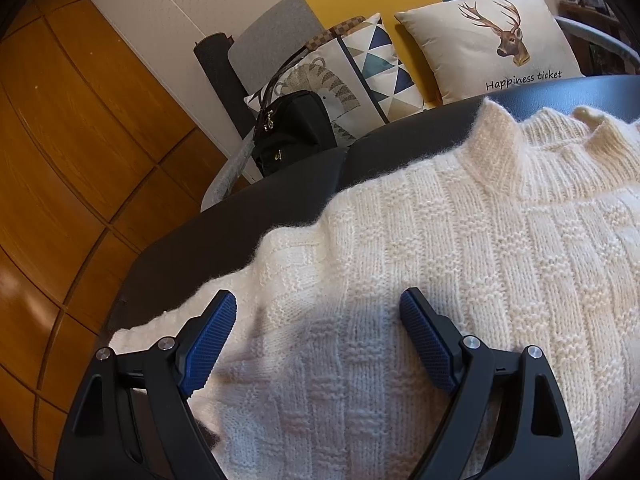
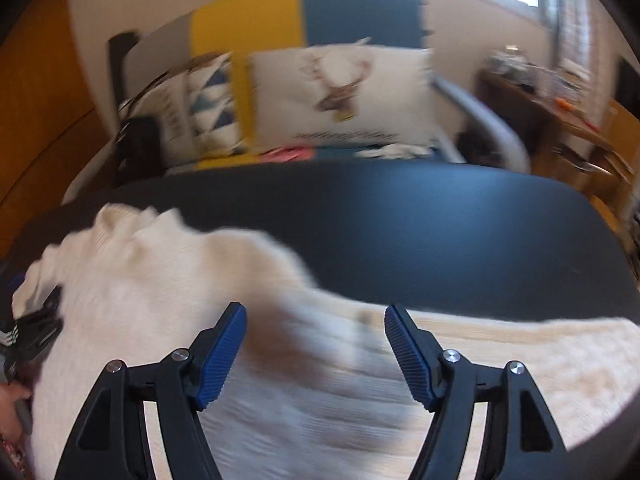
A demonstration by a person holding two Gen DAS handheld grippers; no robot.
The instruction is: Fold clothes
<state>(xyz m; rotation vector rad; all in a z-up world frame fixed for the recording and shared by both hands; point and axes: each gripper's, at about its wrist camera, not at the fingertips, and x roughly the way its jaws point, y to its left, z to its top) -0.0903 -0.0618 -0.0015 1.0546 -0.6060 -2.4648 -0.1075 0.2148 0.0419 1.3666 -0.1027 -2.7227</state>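
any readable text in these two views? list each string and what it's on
"Happiness ticket": on the deer pillow, printed below the deer's head, left wrist view.
Black bag: a small gold mark low on its front, too small to read.
Right wrist view: the same pillow shows a line of print, too blurred to read.
No other text on the sweater, table or either gripper.
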